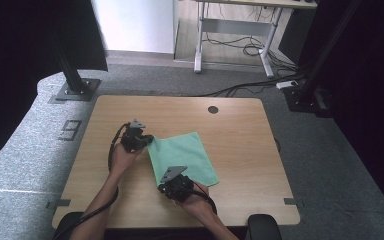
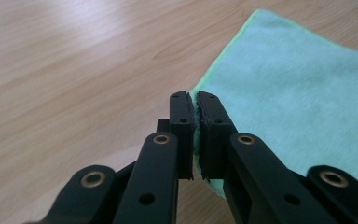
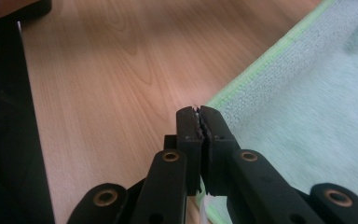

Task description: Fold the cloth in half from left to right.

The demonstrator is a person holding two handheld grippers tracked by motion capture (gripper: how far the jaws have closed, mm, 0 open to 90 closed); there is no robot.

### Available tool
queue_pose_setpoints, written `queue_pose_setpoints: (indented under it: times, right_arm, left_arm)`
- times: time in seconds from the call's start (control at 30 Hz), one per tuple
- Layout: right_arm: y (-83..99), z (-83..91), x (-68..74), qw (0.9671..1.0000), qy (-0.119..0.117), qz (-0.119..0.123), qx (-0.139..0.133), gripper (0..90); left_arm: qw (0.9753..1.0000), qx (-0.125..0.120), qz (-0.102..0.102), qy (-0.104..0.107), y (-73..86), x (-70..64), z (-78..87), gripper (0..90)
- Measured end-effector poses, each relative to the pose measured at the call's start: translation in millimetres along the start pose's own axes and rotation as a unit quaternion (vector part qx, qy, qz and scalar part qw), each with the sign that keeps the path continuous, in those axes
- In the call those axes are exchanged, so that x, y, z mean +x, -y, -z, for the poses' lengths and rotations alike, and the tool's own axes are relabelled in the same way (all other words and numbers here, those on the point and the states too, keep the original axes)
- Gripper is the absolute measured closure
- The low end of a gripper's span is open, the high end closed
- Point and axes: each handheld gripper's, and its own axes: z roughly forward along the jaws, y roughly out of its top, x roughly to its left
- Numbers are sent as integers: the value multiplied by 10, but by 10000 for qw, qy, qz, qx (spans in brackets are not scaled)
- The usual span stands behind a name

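- My left hand-held gripper [image 1: 145, 140] sits at the cloth's far-left corner, at about ten o'clock from the cloth's middle, and its jaws are pressed together on the hem there.
- In the left gripper view the pinch is plain: the two black jaws of that left hand-held gripper [image 2: 195, 108] meet with a thin fold of the green cloth [image 2: 298, 88] squeezed between them, no gap to speak of.
- My right hand-held gripper [image 1: 177, 186] works the near-left corner, at about seven o'clock from the cloth's middle, close to my edge of the desk [image 1: 240, 135].
- From the right gripper view, my right hand-held gripper [image 3: 199, 120] is closed too, its jaws clamped on the pale green hem of the cloth [image 3: 317, 107], with a scrap of edge poking out below them.
- Why both on one side? I judge that holding the two left corners lets me lift that whole edge evenly and carry it over toward three o'clock for a clean fold.
- The green cloth [image 1: 182, 157] lies flat near the desk's centre, slightly skewed, its right side free and resting on the wood.
- Containers: I see none on the desk; nothing to fill or empty, just the cloth and bare wood around it.
- A small dark round port [image 1: 213, 109] sits at twelve o'clock, well apart from the cloth.
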Motion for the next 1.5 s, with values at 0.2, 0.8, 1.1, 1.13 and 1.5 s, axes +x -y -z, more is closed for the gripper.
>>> queue_pose_setpoints:
  times: [0.2, 0.8, 1.1, 1.13, 1.5]
  right_arm:
    - [114, 165, -147, 9995, 209, -232, -104, 864]
    - [489, 507, -524, 9947, 592, -763, -366, 866]
    - [619, 676, -673, 9914, 754, -966, -456, 866]
    - [633, 696, -691, 9911, 776, -978, -463, 866]
    - [815, 731, -872, 9867, 919, -1297, -354, 865]
  left_arm:
    - [10000, 38, -70, 54, -180, -89, -119, 850]
    - [9991, 218, -358, 77, -568, -384, -451, 844]
    - [9980, 336, -536, 64, -747, -538, -652, 841]
    - [9979, 340, -552, 58, -765, -557, -680, 841]
    - [9963, 484, -707, 35, -891, -659, -927, 837]
